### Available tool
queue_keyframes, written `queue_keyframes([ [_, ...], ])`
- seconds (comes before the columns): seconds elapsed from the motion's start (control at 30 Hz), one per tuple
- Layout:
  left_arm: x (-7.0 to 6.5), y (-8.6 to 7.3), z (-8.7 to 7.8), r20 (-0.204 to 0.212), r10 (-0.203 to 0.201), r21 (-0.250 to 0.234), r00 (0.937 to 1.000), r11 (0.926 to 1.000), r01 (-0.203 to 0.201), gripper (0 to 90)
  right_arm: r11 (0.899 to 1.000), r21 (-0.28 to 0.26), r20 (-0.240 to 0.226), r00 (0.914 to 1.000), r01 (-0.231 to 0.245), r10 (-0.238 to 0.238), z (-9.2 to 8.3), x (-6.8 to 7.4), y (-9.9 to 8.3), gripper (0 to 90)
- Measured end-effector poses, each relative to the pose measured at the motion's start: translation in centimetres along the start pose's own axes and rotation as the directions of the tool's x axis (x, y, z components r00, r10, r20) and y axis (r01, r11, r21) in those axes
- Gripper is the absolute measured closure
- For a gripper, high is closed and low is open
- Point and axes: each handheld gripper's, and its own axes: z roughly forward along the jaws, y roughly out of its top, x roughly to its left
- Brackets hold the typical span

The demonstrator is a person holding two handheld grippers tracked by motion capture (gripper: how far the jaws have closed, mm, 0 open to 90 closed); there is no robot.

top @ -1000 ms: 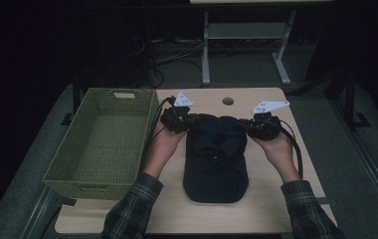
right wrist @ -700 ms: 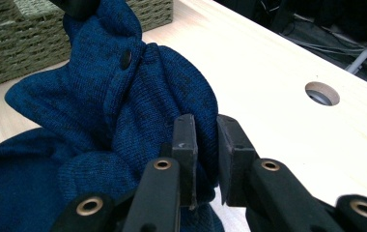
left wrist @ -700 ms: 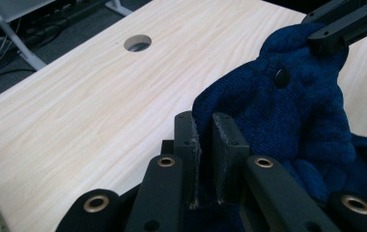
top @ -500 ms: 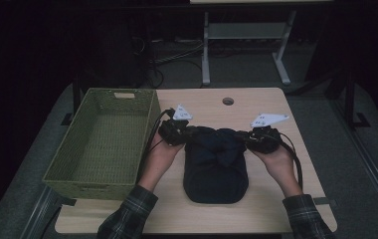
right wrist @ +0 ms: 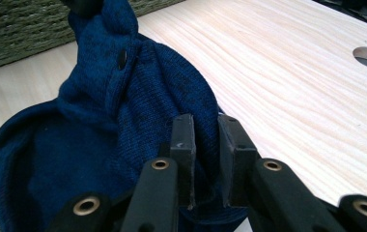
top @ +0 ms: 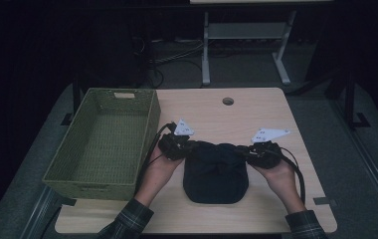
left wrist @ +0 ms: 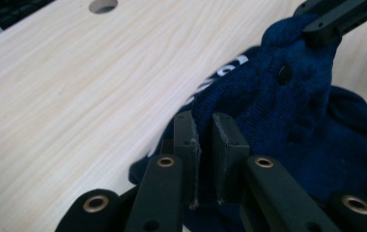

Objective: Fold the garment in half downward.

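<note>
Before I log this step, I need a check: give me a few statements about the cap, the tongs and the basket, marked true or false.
1. Both tongs are shut on the cap. True: left tongs and right tongs each pinch its fabric.
2. The cap lies in the basket. False: it is on the table, right of the basket.
3. The basket holds nothing. True.
4. The cap is red. False: it is dark blue.
5. The table has a round hole beyond the cap. True.

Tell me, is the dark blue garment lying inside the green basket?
No, the dark blue garment lies on the wooden table, beside the green basket, not in it.
</note>
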Motion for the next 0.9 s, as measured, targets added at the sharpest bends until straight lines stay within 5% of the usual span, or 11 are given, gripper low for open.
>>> queue_keyframes([
  [0.37, -1.3, -1.9, -0.3, 0.056, -0.012, 0.034, 0.9983, 0.9994, 0.010, 80.3, 1.000, 0.020, -0.054, 0.9985, -0.007, 0.008, -0.1, 1.5, -1.9, 73.3],
  [0.9, -3.3, -5.2, -2.0, 0.172, -0.079, 0.033, 0.9820, 0.9967, 0.074, 68.9, 0.999, 0.039, -0.126, 0.9920, -0.002, 0.007, -1.3, 3.7, -4.1, 64.7],
])
